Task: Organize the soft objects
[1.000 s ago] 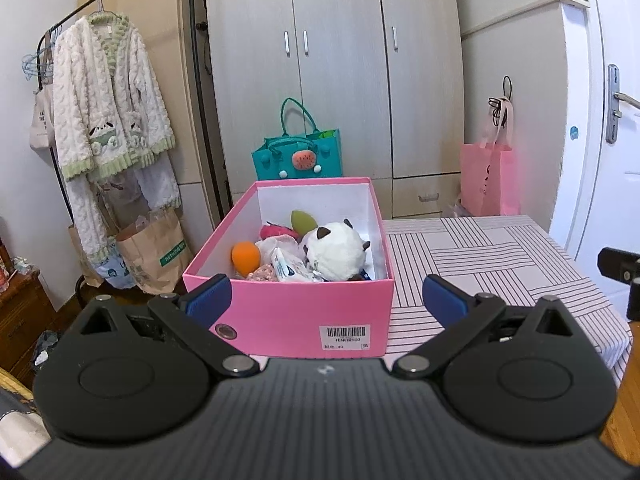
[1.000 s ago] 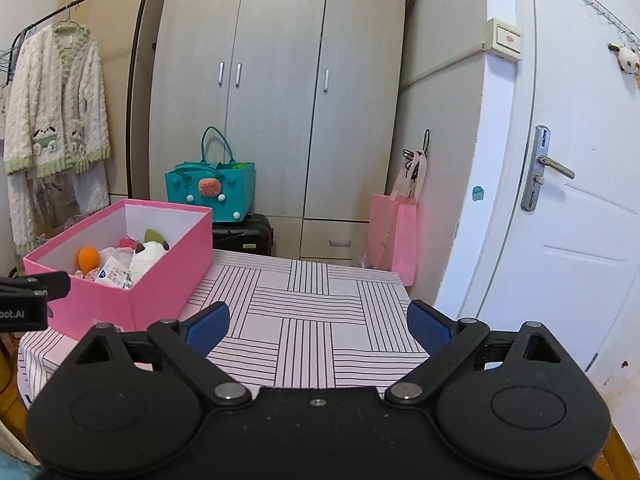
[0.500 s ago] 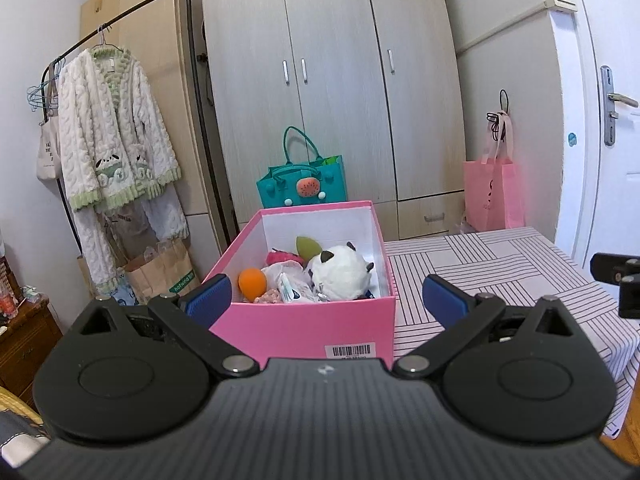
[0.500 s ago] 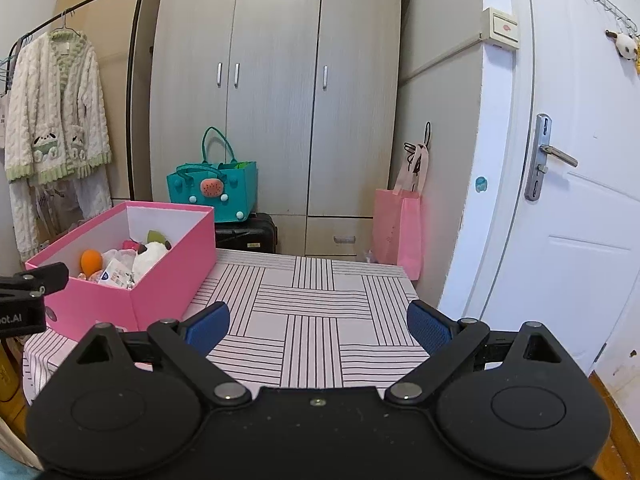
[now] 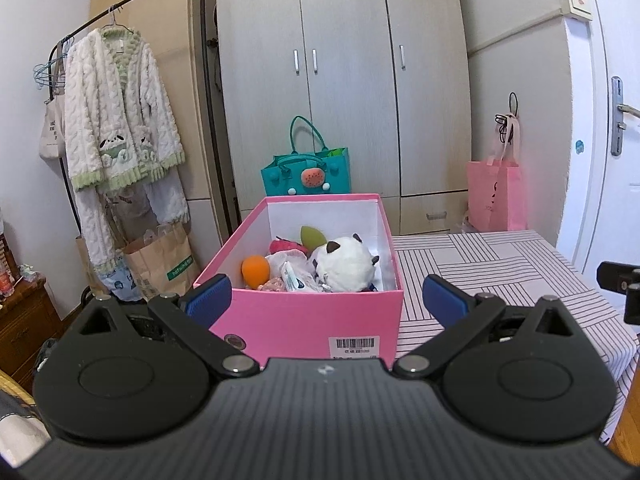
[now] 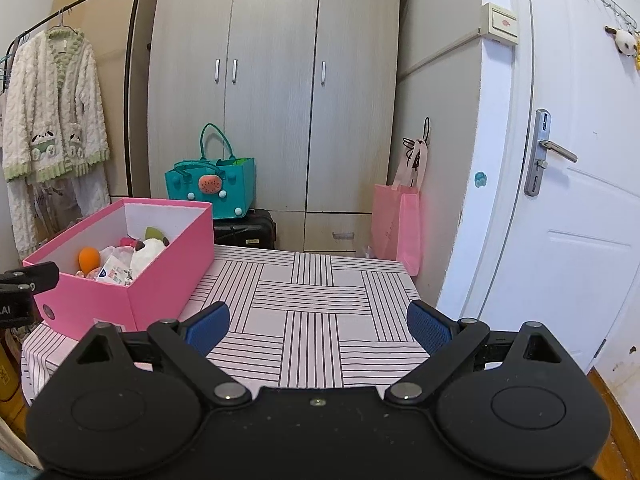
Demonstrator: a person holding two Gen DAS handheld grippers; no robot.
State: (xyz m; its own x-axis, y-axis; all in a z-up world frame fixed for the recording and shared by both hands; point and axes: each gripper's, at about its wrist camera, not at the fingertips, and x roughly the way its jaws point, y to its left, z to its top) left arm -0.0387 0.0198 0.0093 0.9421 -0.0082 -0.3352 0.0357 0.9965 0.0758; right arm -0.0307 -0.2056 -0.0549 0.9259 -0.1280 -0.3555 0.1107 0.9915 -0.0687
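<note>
A pink box (image 5: 304, 320) (image 6: 160, 280) stands on the left part of a table with a striped cloth (image 6: 316, 304). Inside it lie a white panda plush (image 5: 344, 266) (image 6: 148, 250), an orange ball (image 5: 255, 270) (image 6: 89, 258), a green soft piece (image 5: 312, 235), a pink soft toy (image 5: 284, 246) and a white packet (image 5: 294, 278). My left gripper (image 5: 324, 300) is open and empty, held just before the box's near wall. My right gripper (image 6: 318, 326) is open and empty over the bare cloth, to the right of the box.
A grey wardrobe (image 6: 276, 92) fills the back wall. A teal felt bag (image 5: 306, 178) sits behind the box. A pink bag (image 6: 398, 224) hangs by the white door (image 6: 572, 200). A clothes rack with a white cardigan (image 5: 120, 120) and a paper bag (image 5: 160, 260) stand left.
Both grippers have drawn back and risen a little from the table, so the box and the cloth sit lower and smaller in view. Jaws stay open; nothing in the box has moved.
</note>
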